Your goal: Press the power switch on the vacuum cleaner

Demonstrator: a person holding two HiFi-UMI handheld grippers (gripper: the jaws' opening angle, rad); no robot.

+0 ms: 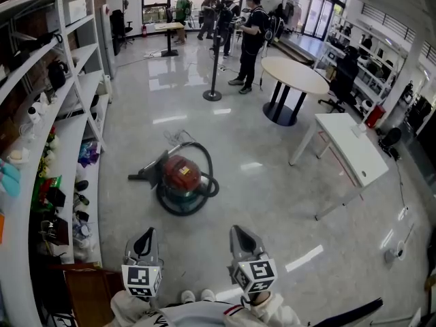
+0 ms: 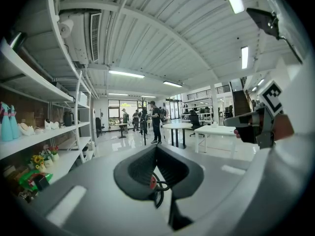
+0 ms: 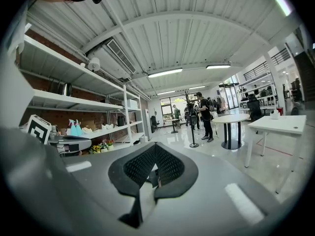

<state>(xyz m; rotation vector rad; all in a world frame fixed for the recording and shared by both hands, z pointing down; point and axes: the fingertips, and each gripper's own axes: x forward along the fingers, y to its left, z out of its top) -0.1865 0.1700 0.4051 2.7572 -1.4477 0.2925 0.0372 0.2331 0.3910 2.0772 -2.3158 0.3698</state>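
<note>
Now, both grippers sit low at six o'clock: the left gripper [image 1: 146, 234] and right gripper [image 1: 240, 231], each with jaws pressed together on nothing. The red vacuum cleaner [image 1: 181, 174] rests on the glossy floor [image 1: 272, 182] at twelve o'clock from them, well apart, its hose [image 1: 206, 161] looped round it.

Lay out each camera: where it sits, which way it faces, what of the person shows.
Head view: on the person's head, facing steeply down at the floor and vacuum cleaner; left gripper, right gripper and sleeves show.
Left gripper view: on that gripper, facing forward, roughly level, along its closed jaws; right gripper at right edge.
Right gripper view: likewise, along its closed jaws; left gripper at left edge.
Both gripper views share the shelves, round table and standing people.
</note>
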